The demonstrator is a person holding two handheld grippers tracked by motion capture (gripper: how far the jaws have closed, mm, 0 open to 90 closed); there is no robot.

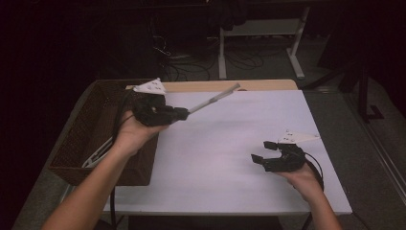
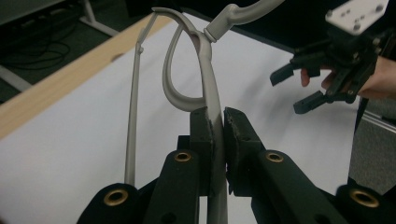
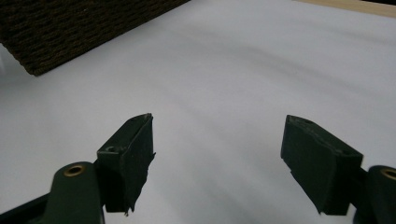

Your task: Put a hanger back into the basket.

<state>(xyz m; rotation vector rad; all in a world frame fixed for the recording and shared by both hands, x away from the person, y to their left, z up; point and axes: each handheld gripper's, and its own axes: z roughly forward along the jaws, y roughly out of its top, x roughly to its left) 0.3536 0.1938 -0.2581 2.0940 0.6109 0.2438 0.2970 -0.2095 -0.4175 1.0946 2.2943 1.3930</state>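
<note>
Two grippers: I have both over the white table (image 1: 230,158).
Left gripper (image 2: 218,140): jaws clamped on grey tool (image 2: 208,88), lifted above table beside basket (image 1: 79,139).
Right gripper (image 3: 219,158): jaws wide apart, nothing between them, low over table.

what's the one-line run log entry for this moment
left gripper: shut on grey tool, held above white table | right gripper: open, nothing between jaws | basket: at table's left edge
</note>
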